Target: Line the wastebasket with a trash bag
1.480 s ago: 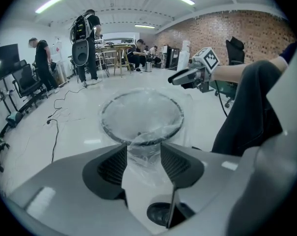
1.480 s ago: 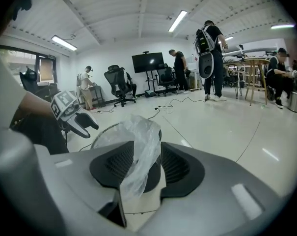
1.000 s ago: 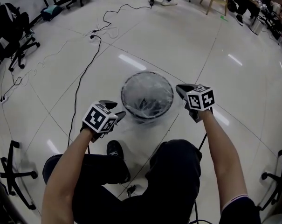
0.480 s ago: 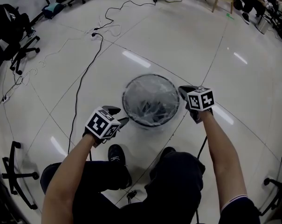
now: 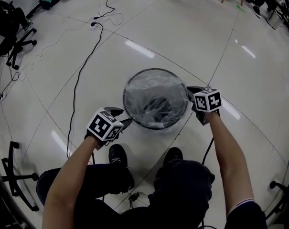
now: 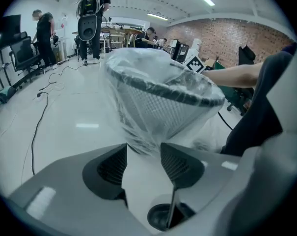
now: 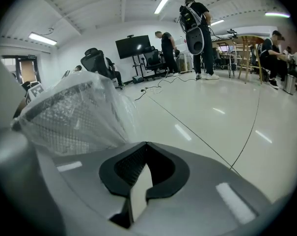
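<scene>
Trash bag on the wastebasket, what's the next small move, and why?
Probably close the left gripper on the trash bag skirt and tug it down the wastebasket: its jaws stand apart with loose film at their tips, bunched below the rim.

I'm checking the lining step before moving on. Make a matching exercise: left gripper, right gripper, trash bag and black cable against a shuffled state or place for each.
1. left gripper
2. right gripper
3. trash bag
4. black cable

A. draped over the wastebasket rim
B. jaws apart
C. lying on the floor
D. jaws together

Pairs: 1-B, 2-D, 3-A, 4-C
</scene>
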Motion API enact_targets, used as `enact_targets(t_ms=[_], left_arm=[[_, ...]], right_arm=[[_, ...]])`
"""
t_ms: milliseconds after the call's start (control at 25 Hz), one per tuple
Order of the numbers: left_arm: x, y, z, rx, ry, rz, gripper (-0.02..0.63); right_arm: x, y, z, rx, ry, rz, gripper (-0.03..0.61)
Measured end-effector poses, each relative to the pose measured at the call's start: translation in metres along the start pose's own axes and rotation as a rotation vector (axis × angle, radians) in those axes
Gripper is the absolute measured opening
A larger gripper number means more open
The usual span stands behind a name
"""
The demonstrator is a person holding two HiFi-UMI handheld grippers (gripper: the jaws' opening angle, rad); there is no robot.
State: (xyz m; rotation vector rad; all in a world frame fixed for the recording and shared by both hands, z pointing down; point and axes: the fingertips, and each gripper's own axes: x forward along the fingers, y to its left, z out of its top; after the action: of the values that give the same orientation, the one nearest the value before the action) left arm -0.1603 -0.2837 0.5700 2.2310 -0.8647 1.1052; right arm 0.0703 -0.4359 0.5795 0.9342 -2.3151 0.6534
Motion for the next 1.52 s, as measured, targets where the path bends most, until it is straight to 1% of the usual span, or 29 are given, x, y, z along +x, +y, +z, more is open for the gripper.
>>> enact_targets(t_ms=[240,440,480,560,600,760,1000,1160,1240,1280,1320,1360,1400,1520], left_arm=[[0.012,0.003,-0.005,-0.029,0.003,0.000,0.213],[0.014,0.001,-0.011,-0.030,0.010,-0.003,0.213],[0.012,-0.001,-0.013,-0.027,0.015,-0.003,0.213],[0.009,-0.005,-0.018,-0.017,0.025,-0.004,0.213],[0.006,-0.007,-0.021,-0.011,0.030,-0.005,0.213],[-0.012,-0.010,-0.025,0.012,0.027,0.007,0.213],[-0.045,-0.010,-0.018,0.027,-0.007,0.046,0.213],[-0.061,-0.010,-0.011,0.037,-0.034,0.070,0.213],[-0.071,-0.008,-0.001,0.042,-0.072,0.102,0.213],[-0.077,-0.007,0.007,0.048,-0.101,0.127,0.207],[-0.085,-0.005,0.016,0.057,-0.137,0.160,0.187],[-0.093,-0.003,0.026,0.067,-0.177,0.196,0.093],[-0.101,-0.002,0.037,0.076,-0.217,0.225,0.012],[-0.117,-0.009,0.064,0.095,-0.294,0.249,0.012]], right_arm=[[0.010,-0.003,-0.018,0.016,0.030,0.007,0.002],[0.013,0.002,-0.027,0.023,0.048,0.016,0.003],[0.010,0.002,-0.029,0.023,0.052,0.014,0.009],[0.004,0.004,-0.033,0.027,0.060,0.011,0.057],[-0.001,0.004,-0.035,0.028,0.062,0.009,0.067],[-0.025,0.002,-0.031,0.023,0.045,-0.018,0.089],[-0.067,0.004,-0.027,0.030,0.022,-0.046,0.115],[-0.090,0.007,-0.017,0.024,-0.019,-0.065,0.109],[-0.103,0.014,-0.002,0.004,-0.055,-0.075,0.067],[-0.108,0.019,0.007,-0.008,-0.075,-0.076,0.041],[-0.114,0.027,0.016,-0.018,-0.099,-0.070,0.016],[-0.119,0.035,0.025,-0.024,-0.124,-0.061,0.003],[-0.123,0.045,0.035,-0.027,-0.151,-0.049,0.002],[-0.135,0.075,0.058,-0.050,-0.212,-0.018,0.002]])
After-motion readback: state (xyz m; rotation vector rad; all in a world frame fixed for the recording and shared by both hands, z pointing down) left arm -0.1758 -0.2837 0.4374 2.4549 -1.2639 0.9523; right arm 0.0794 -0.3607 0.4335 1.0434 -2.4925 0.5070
